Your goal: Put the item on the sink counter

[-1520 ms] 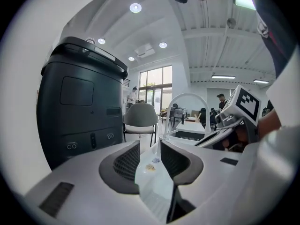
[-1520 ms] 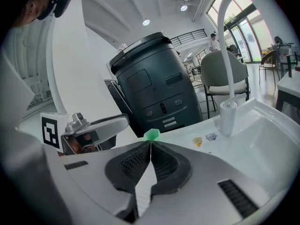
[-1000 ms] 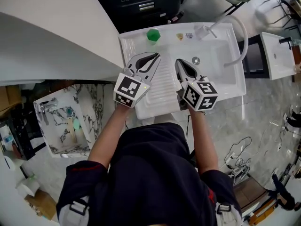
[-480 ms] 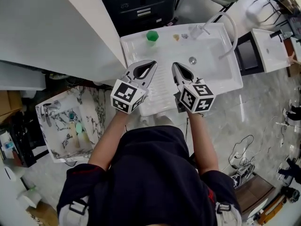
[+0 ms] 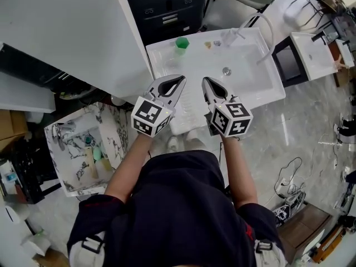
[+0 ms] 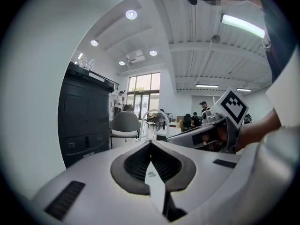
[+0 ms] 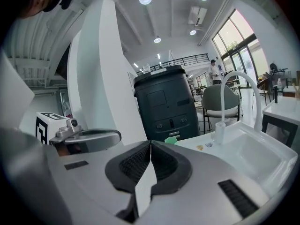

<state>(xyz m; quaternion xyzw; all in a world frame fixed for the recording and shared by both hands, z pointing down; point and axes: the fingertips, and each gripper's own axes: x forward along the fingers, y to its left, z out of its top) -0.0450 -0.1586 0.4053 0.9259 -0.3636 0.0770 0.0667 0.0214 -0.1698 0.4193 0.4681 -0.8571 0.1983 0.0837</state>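
The green item (image 5: pixel 182 42) sits on the back strip of the desk (image 5: pixel 161 53) round the sink (image 5: pixel 250 79), near its far left corner, and is too compact to show a long axis. It lies straight ahead of the left tongs (image 5: pixel 179 80), well apart from them, and ahead-left of the right tongs (image 5: pixel 204 81), so the left is nearer. Both tongs are closed tight with nothing between them. The placing looks done. Beyond are a tap (image 5: pixel 236 36), a black cabinet (image 5: pixel 167 7) and a glossy marble floor (image 5: pixel 303 129).
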